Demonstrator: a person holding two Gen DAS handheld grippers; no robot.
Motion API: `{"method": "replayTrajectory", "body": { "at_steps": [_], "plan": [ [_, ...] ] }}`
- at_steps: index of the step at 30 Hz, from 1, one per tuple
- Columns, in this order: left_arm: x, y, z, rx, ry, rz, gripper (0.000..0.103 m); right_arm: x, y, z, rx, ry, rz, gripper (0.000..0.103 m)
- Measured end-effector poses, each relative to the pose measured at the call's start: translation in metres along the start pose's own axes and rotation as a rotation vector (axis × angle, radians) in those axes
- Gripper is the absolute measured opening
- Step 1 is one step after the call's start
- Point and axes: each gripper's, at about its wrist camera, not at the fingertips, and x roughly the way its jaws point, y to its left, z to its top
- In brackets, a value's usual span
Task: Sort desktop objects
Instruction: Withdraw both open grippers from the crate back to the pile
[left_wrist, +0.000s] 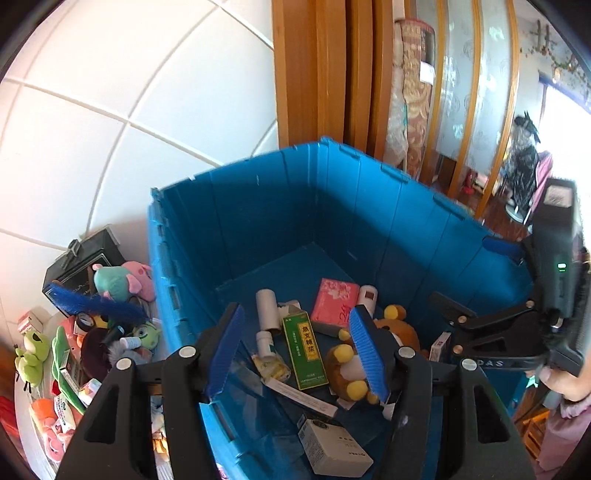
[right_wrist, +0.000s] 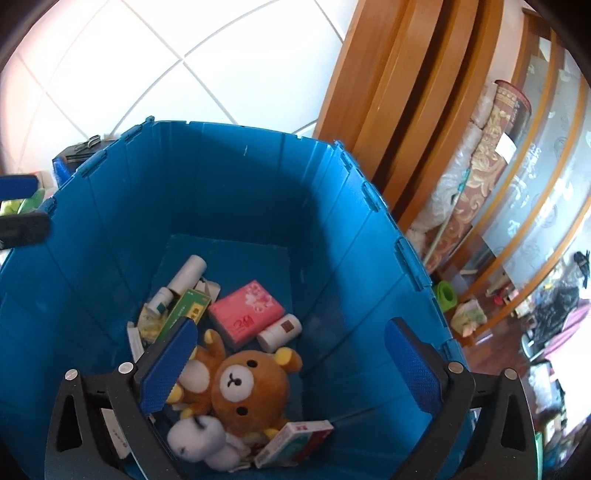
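Both grippers hang over the blue crate, tilted down into it, which makes sense if the crate is where the sorted things are meant to end up. The right gripper is spread wide and released, nothing between its blue pads; right beneath it lies the brown bear plush, face up on the crate floor, so I judge it has just been let go there. The left gripper is also parted and empty, its pads framing only the crate's contents below.

The bear has a pale muzzle, yellow-lined ears and yellow paws, and looks soft and squashy. A white plush lies against it, with a small red-and-white box beside them. Further in lie a pink tissue pack, a green medicine box, a white tube and a small white bottle, all loosely jumbled.

Outside the crate, on the surface to its left, more plush toys and small packets remain piled, so the sorting looks only partly done.
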Motion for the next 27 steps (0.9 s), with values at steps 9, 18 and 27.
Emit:
{"method": "replayTrajectory", "body": {
  "at_steps": [9,18,27],
  "plan": [
    [-0.086,0.071,-0.042,-0.089,-0.259,0.088,0.061,-0.031,0.002,-0.003,0.151,-0.077,0.186,0.103],
    [-0.123,0.185,-0.123,-0.275,-0.241,0.265,0.061,-0.118,0.096,0.008,0.101,-0.328,0.351,0.103],
    [-0.170,0.296,-0.235,-0.359,-0.150,0.516,0.061,-0.141,0.209,0.018,0.016,-0.356,0.542,0.103]
  ]
}}
